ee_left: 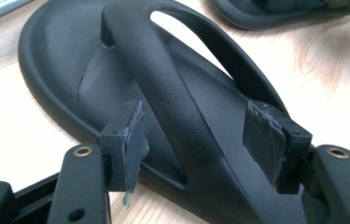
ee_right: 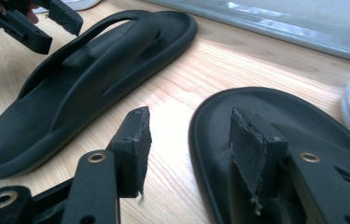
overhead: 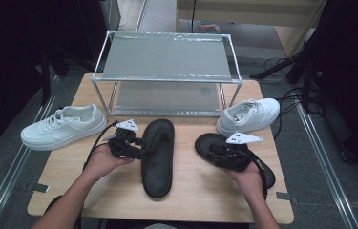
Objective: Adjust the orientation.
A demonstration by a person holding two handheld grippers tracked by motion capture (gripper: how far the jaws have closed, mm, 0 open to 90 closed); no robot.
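Note:
Two black flip-flop sandals lie on the wooden table (overhead: 200, 200). The left sandal (overhead: 159, 162) points away from me, and my left gripper (overhead: 142, 143) comes at its strap from the left side. Seen up close, the left gripper (ee_left: 196, 140) is open, with the sandal's strap (ee_left: 172, 93) running between its pads and a gap on each side. The right sandal (overhead: 205, 141) lies slanted under my right hand. My right gripper (ee_right: 193, 154) is open astride that sandal's (ee_right: 298, 116) toe rim, one pad above the sole and the other over bare wood.
A white sneaker (overhead: 64, 125) sits at the table's left edge and another (overhead: 248, 115) at the back right. A two-shelf metal rack (overhead: 167, 57) stands across the back of the table. Floor rails run along both sides.

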